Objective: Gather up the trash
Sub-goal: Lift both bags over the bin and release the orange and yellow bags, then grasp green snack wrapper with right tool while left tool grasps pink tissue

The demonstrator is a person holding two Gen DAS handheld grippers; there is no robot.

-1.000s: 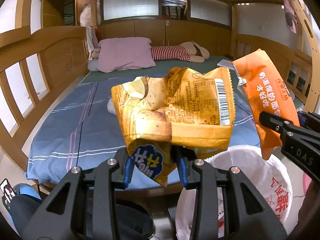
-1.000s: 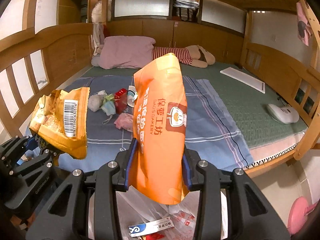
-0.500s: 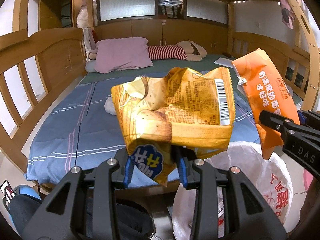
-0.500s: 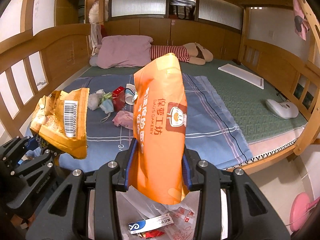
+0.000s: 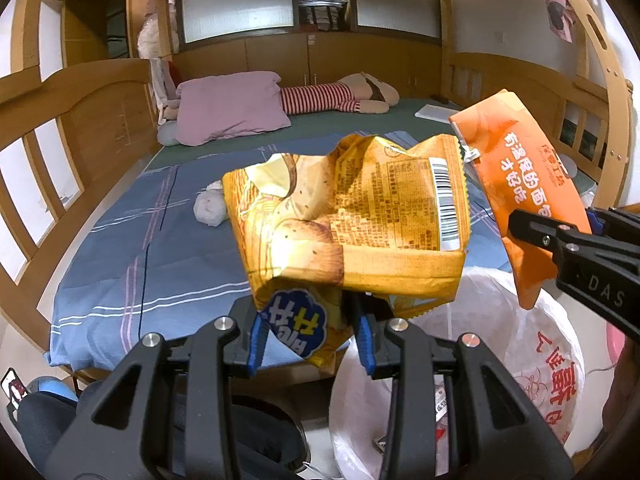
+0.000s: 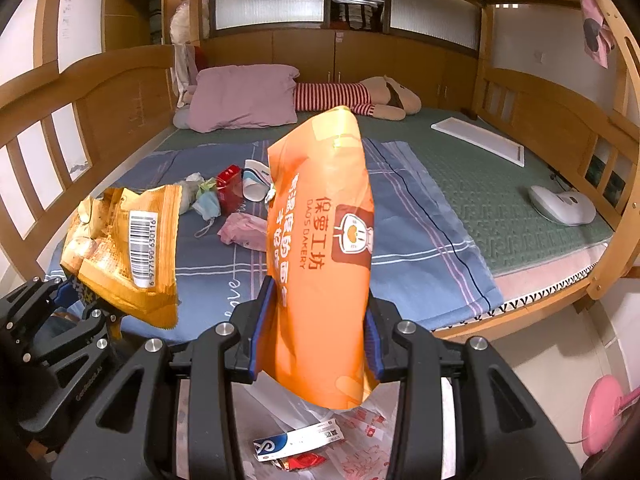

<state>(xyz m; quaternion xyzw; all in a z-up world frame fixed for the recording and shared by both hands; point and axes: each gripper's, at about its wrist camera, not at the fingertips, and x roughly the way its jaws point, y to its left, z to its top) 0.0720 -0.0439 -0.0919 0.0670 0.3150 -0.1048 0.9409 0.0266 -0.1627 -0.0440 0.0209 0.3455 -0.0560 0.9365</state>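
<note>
We grip a crumpled chip bag [image 5: 344, 232] in the left gripper [image 5: 310, 338] and an orange bakery bag [image 6: 324, 264] in the right gripper [image 6: 318, 344], both above the white trash bag [image 5: 532, 360]. Tissues [image 6: 196, 192], a red box [image 6: 230, 194] and a pink wrapper [image 6: 244, 230] are left on the bed's blue sheet [image 6: 408, 232].

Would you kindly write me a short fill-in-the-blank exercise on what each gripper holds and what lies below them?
1. The left gripper is shut on a crumpled ____ chip bag.
2. The right gripper is shut on an ____ bakery wrapper.
3. Below both wrappers waits an open white ____ bag.
4. More litter, including a red box, lies on the ____ bedsheet.

Missing words: yellow; orange; plastic; blue
</note>
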